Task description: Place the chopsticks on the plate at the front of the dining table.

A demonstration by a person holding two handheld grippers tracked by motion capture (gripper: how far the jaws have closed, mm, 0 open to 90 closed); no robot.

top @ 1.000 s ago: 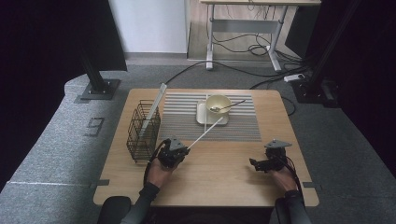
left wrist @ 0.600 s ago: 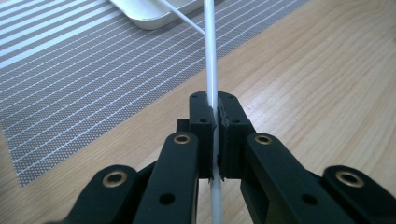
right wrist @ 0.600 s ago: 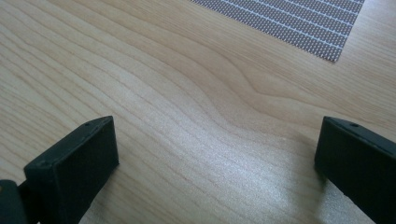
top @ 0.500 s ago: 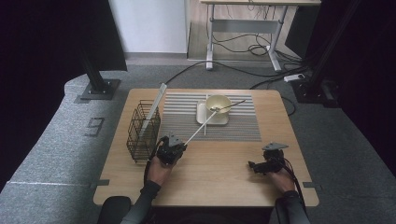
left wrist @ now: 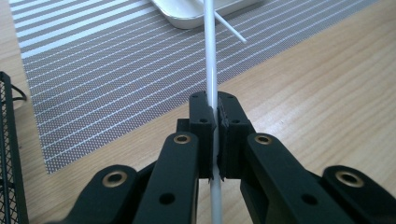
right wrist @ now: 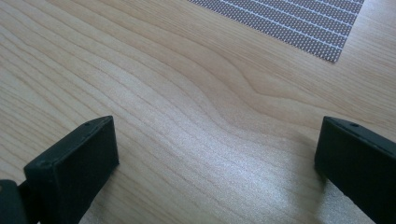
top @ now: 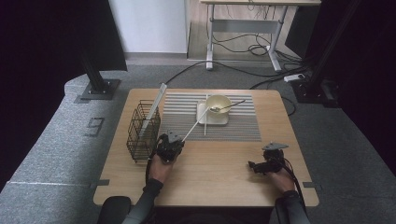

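My left gripper (top: pixel 176 141) is shut on a thin white chopstick (top: pixel 194 128) that slants up toward the white plate (top: pixel 201 117). In the left gripper view the jaws (left wrist: pixel 215 109) clamp that chopstick (left wrist: pixel 211 56), which runs straight ahead to the plate (left wrist: pixel 187 19). A second chopstick (top: pixel 205 114) lies across the plate's left side and shows again as the second chopstick (left wrist: pixel 231 32). A cream bowl (top: pixel 218 103) with a spoon (top: pixel 229 105) sits on the plate. My right gripper (top: pixel 254 165) stands open over bare wood at the front right, its jaws (right wrist: pixel 215 149) wide apart with nothing between them.
A grey striped placemat (top: pixel 243 126) lies under the plate. A black wire basket (top: pixel 142 133) stands at the table's left, with a flat white utensil (top: pixel 156 102) leaning out of it. The basket is close to my left gripper's left side.
The left gripper has edged slightly left and away with the chopstick still clamped. The right gripper has barely moved.
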